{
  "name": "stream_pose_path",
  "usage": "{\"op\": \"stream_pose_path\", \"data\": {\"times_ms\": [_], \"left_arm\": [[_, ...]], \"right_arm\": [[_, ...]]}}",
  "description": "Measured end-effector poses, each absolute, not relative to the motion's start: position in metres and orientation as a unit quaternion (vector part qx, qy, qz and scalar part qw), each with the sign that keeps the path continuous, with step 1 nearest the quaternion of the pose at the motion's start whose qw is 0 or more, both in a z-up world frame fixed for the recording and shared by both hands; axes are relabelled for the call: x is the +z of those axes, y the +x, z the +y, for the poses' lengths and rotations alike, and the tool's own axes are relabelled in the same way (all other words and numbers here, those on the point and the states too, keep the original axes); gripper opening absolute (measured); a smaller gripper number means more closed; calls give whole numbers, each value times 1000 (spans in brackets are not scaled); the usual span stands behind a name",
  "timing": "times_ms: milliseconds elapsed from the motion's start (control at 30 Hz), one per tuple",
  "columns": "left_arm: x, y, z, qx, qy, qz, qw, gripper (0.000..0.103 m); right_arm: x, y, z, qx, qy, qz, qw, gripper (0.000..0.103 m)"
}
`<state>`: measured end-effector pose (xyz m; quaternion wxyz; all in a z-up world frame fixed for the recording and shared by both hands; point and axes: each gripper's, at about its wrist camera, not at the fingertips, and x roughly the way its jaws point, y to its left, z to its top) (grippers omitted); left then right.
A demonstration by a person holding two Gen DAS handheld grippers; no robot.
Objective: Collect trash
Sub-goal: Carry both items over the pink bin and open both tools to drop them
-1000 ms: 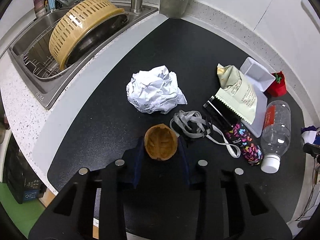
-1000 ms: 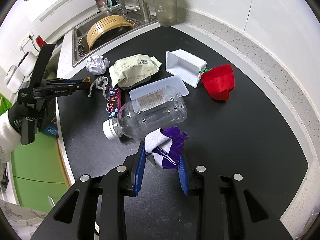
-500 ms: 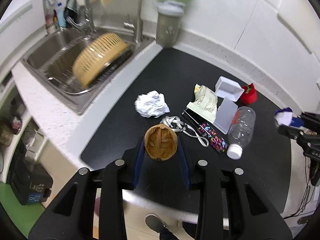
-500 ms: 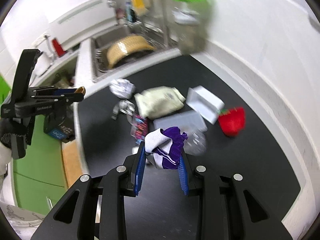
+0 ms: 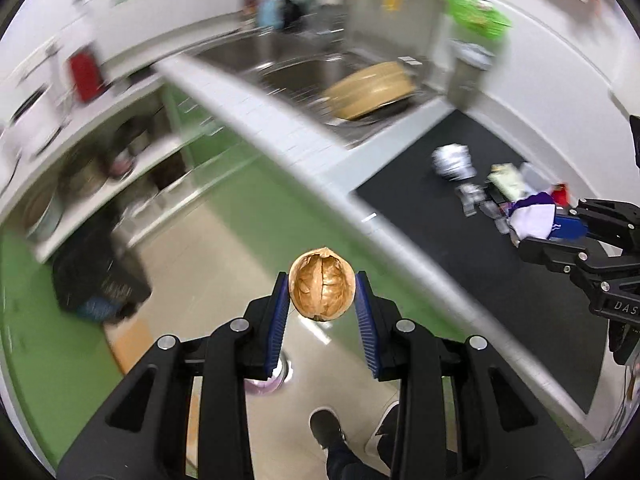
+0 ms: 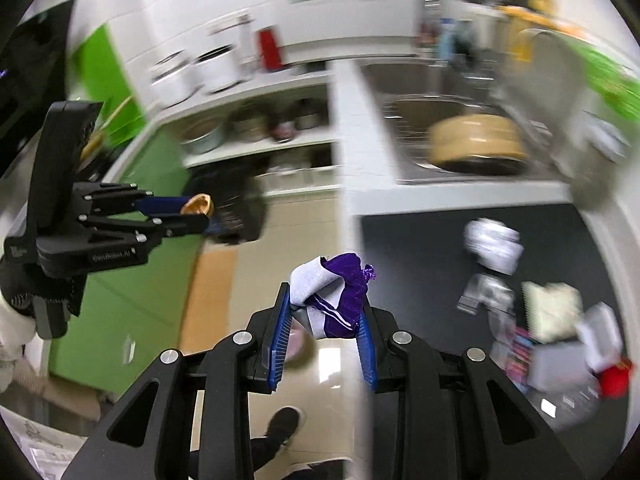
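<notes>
The right gripper (image 5: 552, 228) body seemingly reads "DAS".

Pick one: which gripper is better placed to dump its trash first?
Left, probably. The left gripper holds the walnut shell out past the counter, over the floor. The right gripper, shut on the purple wrapper, is at the counter edge. No bin is clearly visible.

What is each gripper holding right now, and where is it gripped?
The left gripper clamps a brown walnut half-shell by its opposite sides. The right gripper pinches a crumpled purple-and-white wrapper around its middle.
</notes>
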<state>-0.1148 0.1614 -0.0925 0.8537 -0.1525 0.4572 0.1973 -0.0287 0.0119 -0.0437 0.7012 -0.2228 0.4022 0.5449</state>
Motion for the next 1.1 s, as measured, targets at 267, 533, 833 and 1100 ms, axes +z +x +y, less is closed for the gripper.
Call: {"op": "stream_pose_path", "data": {"times_ms": [267, 533, 833, 1100], "left_arm": [[-183, -204, 219, 271, -236, 478, 801, 33], [-359, -229, 264, 269, -297, 514, 758, 33], [-562, -240, 306, 272, -354, 522, 727, 33], [-641, -253, 320, 292, -378, 517, 710, 95]], "right_arm": [[-134, -100, 128, 606, -281, 429, 608, 29], [-285, -136, 193, 607, -329, 473, 548, 29], [-459, -140, 225, 591, -347, 509, 521, 29], [-545, -145, 240, 589, -356, 528, 498, 29]]}}
